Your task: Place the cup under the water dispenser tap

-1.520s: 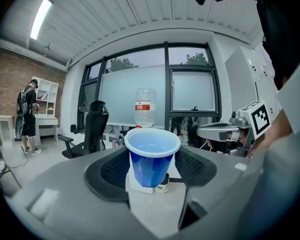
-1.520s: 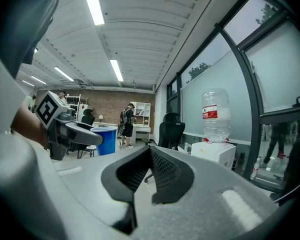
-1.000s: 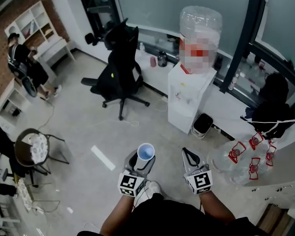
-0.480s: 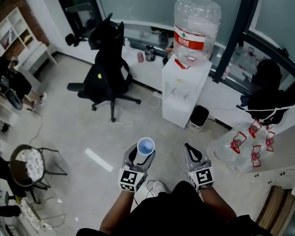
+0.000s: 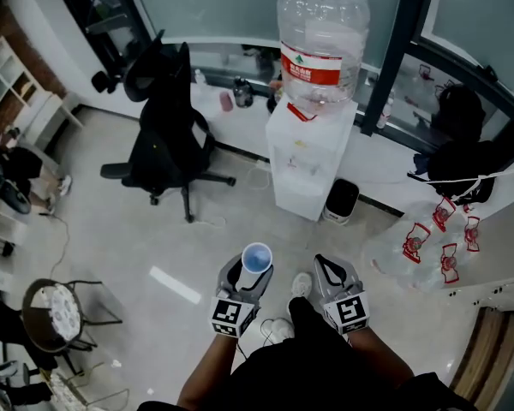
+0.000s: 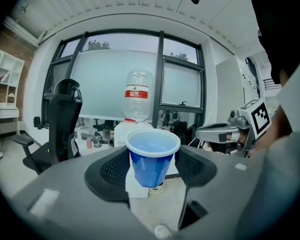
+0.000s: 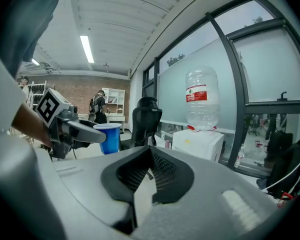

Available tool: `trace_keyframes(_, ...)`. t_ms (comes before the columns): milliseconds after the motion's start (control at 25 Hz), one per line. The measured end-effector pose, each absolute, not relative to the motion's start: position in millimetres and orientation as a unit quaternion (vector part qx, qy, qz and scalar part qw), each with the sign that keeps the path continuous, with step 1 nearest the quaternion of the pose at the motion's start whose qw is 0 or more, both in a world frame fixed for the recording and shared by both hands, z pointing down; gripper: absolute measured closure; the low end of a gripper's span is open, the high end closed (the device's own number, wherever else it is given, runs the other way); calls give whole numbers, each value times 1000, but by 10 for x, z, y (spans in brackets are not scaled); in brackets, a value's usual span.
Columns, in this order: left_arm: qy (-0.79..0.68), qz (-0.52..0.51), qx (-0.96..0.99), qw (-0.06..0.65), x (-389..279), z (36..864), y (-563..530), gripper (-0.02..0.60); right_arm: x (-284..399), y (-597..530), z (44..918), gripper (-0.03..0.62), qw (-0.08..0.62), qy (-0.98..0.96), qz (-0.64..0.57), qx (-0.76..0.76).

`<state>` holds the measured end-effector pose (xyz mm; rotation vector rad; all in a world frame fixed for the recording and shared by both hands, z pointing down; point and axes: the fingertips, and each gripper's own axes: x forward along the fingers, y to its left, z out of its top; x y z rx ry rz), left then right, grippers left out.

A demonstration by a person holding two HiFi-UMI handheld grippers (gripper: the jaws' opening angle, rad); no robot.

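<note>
Floor [image 5: 154, 229]: pale grey, runs from the person's feet to the dispenser base.
Dispenser [image 5: 301, 169]: white floor unit w/ big clear bottle [image 5: 322, 37] upended on top; landmark for all below.
Chair [image 5: 167, 135]: black office type, left of dispenser in head view, apart from it.
Empties [image 5: 428, 247]: bagged clear bottles w/ red handles, right of dispenser & nearer the person.
Bin [image 5: 343, 204]: small, dark, just beside dispenser's right foot.
Progress: early-to-mid, by my read. Done – cup is picked up, carried upright, facing dispenser. Left – cross the floor btwn person & dispenser, line cup up under tap, set it down, let go. Tap itself is too small to make out from here.
L claw [image 5: 247, 274]: jaws stand wide but are clamped on the cup, 1 pad each side of its lower body, rim above the pads. Well short of dispenser, roughly in front of it.
R claw [image 5: 327, 266]: jaws together at the tips, nothing btwn them. Just beside L claw, same stand-off from dispenser, aimed toward it.
Cup [image 6: 152, 156]: blue, pale rim, upright, looks empty. Sits in L claw, well apart from dispenser, nowhere near the tap.
</note>
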<state>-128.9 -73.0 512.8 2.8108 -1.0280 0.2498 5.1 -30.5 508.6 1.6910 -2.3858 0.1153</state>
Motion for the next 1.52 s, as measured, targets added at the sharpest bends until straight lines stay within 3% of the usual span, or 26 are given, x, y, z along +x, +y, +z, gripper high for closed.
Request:
trace_keyframes(1120,-273,125,952,51,89,5567,-2533,279,952,-1980,5491,591,82,-791,109,597)
trace_keyframes(1520,-236,137,961,47,362,6165,-2929,278,962,-2219,5858,591,120,-770,109,618)
